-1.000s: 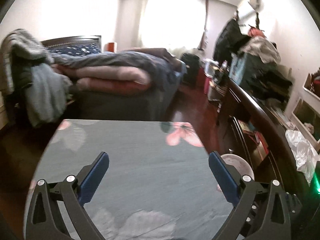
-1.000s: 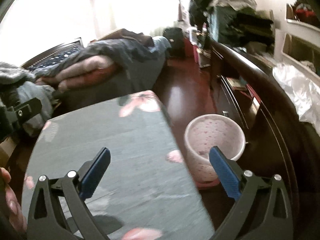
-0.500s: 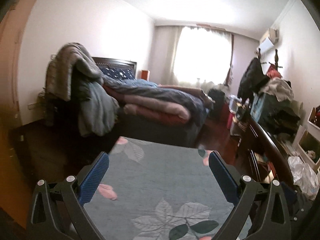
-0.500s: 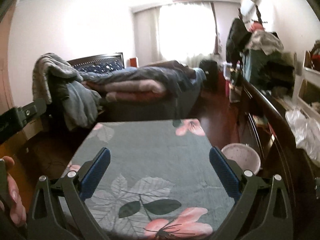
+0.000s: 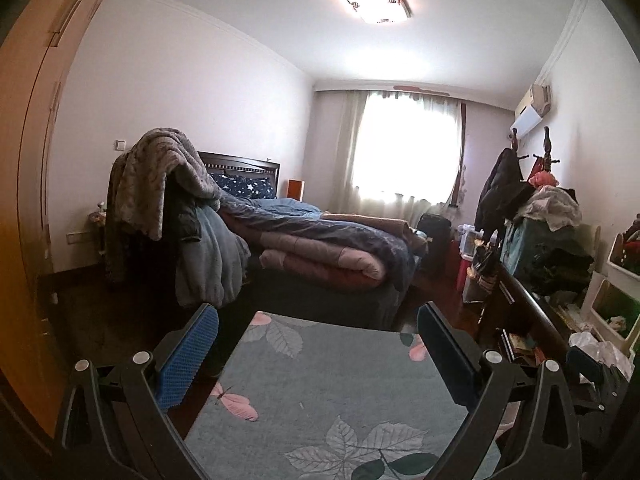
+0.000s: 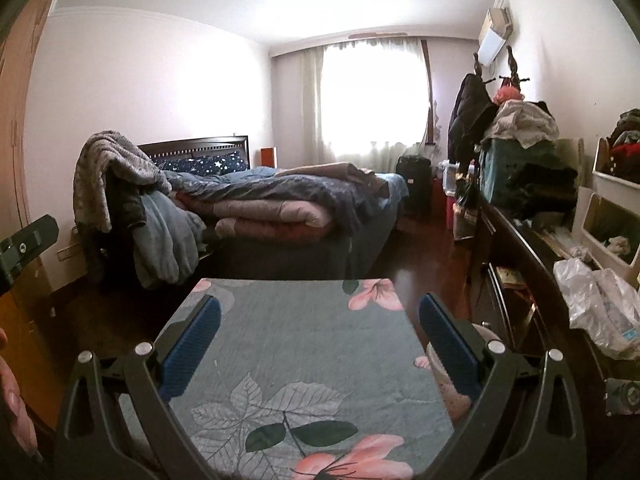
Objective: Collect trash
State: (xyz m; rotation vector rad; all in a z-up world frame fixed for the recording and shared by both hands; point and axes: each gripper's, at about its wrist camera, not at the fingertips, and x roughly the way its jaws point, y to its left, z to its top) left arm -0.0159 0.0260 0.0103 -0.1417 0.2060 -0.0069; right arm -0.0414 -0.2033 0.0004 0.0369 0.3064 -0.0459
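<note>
Both cameras have swung up in the last second: a second ago they looked down on the worktop and the bin beside it, now they take in the whole bedroom, ceiling light included. My read is a scan for rubbish, not a reach.

Nearest, the left tongs [image 5: 318, 350] are spread wide with nothing between the blue pads; the right tongs [image 6: 320, 340] are spread wide and empty too. Under both lies the worktop [image 6: 296, 344], covered in a grey-blue floral cloth, and no trash shows on it in either view.

At about 4 o'clock in the right wrist view, just off the worktop's edge, the pale pink bin [image 6: 444, 380] peeks out behind the right pad. A second ago it sat in plain sight; now its opening is mostly hidden, so I cannot tell what is in it.

Further out at 3 o'clock, a crumpled clear plastic bag [image 6: 600, 308] lies on the dark sideboard [image 6: 532, 264], my best guess at a trash candidate. Behind it a white open box [image 6: 612, 232] holds something pale and wadded.

Farthest, at 11 o'clock, the bed [image 6: 280, 204] carries heaped quilts, before the bright window [image 6: 372, 100].
</note>
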